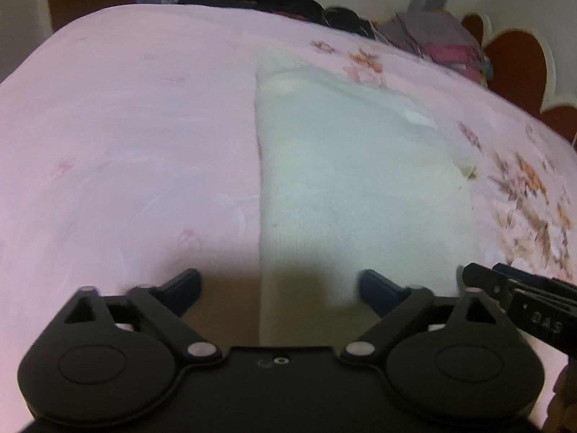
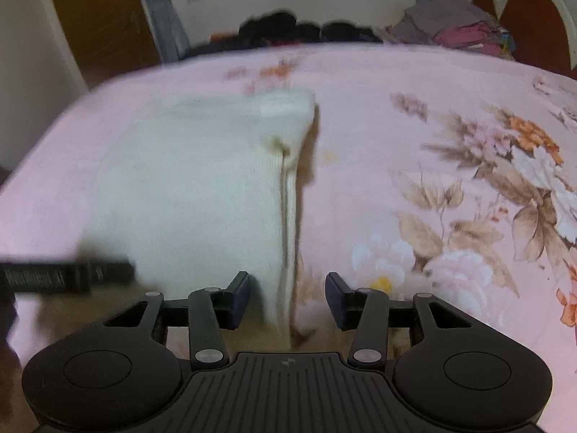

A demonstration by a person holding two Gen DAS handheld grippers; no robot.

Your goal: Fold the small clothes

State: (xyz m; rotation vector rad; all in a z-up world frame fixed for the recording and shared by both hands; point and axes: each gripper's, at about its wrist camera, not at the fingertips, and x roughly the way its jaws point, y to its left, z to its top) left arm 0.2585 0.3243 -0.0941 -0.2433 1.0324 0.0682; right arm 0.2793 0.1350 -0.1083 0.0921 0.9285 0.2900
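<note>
A cream knitted garment lies folded in a long strip on the pink floral bedsheet. It also shows in the right wrist view. My left gripper is open, its jaws straddling the garment's near left edge. My right gripper is open, its jaws on either side of the garment's near right edge. Neither holds anything. The right gripper's side shows at the right edge of the left wrist view, and the left gripper's side shows at the left edge of the right wrist view.
A pile of dark clothes lies at the far edge of the bed. A stack of grey and pink clothes sits at the far right, by a red and white headboard. A brown door stands at the far left.
</note>
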